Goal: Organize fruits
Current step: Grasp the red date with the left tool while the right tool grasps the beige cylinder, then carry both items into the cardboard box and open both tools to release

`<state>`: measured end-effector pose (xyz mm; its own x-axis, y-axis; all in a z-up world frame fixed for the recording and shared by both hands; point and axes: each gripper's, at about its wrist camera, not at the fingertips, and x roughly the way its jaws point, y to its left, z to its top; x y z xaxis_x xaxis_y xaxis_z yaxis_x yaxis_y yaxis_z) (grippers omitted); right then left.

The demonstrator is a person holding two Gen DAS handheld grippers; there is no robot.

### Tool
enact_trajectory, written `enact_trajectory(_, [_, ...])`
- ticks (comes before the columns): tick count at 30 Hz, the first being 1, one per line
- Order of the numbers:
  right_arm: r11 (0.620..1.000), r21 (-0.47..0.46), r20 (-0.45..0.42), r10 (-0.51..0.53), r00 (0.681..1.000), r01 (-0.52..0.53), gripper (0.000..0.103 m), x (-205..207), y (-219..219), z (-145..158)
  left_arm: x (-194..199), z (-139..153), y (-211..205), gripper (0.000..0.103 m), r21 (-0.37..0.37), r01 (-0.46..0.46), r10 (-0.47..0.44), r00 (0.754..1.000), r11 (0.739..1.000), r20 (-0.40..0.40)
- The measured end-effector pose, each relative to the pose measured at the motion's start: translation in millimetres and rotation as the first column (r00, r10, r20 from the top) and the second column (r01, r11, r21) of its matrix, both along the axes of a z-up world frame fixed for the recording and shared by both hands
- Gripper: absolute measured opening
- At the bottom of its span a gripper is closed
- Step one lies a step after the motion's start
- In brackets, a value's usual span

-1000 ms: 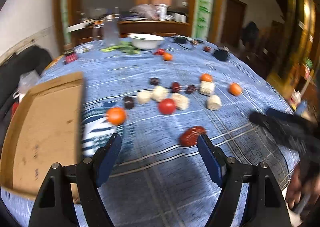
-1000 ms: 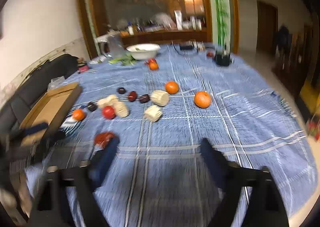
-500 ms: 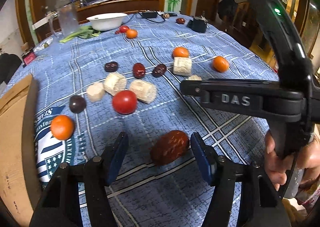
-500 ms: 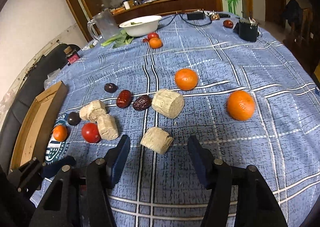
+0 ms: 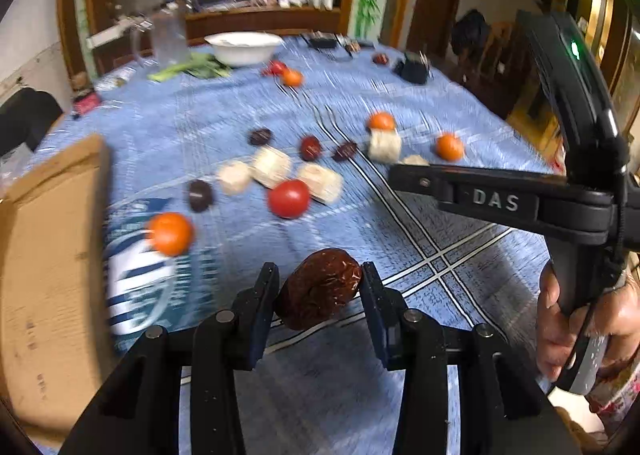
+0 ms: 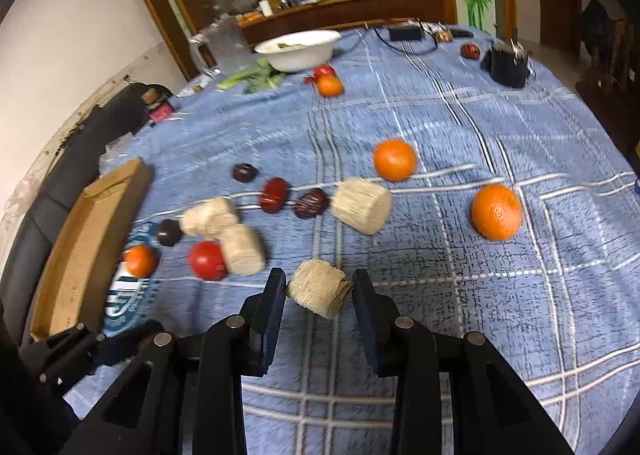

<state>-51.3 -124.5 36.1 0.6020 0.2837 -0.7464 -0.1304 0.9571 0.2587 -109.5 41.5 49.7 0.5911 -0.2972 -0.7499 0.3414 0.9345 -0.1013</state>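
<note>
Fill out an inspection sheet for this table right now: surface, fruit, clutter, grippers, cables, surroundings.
Surface: round table under a blue plaid cloth.
Job's things: large wrinkled date; pale straw-coloured block; more blocks, dark dates, a tomato and oranges lie scattered.
Clutter: cardboard tray at the left edge, white bowl, greens, clear jug, black pot.
Grippers: left gripper closing around the date; right gripper closing around the block; both things sit between the jaws.
Cables: a black cable at the far end.
Surroundings: wooden sideboard, doorway, dark seat.
</note>
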Motion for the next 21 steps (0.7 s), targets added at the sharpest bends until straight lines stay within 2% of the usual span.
enact_trajectory(5, [0.998, -0.006, 0.072, 0.068, 0.995, -0.068, 0.037, -18.4, 31.0, 37.0, -18.6, 35.0, 61.8, 0.04, -0.022, -0.109, 0.11, 0.992, 0.994, 0.069])
enact_trajectory(11, [0.978, 0.012, 0.099, 0.206, 0.973, -0.208, 0.037, -22.6, 99.8, 71.3, -11.1, 57.7, 147.4, 0.04, 0.057, -0.279, 0.272, 0.957, 0.959, 0.102])
enact_trajectory(14, [0.96, 0.036, 0.08, 0.274, 0.958, -0.277, 0.037, -5.3, 148.9, 80.2, 12.1, 67.1, 188.5, 0.04, 0.063, -0.336, 0.331, 0.94, 0.94, 0.081])
enact_trajectory(17, [0.947, 0.038, 0.061, 0.317, 0.946, -0.32, 0.037, 15.1, 190.8, 79.2, 51.1, 70.2, 227.0, 0.041, 0.057, -0.392, 0.39, 0.92, 0.918, 0.038])
enact_trajectory(21, [0.929, 0.03, -0.007, 0.369, 0.93, -0.368, 0.037, 55.9, 247.9, 55.8, 97.5, 50.8, 261.9, 0.041, 0.07, -0.451, 0.453, 0.891, 0.89, -0.028])
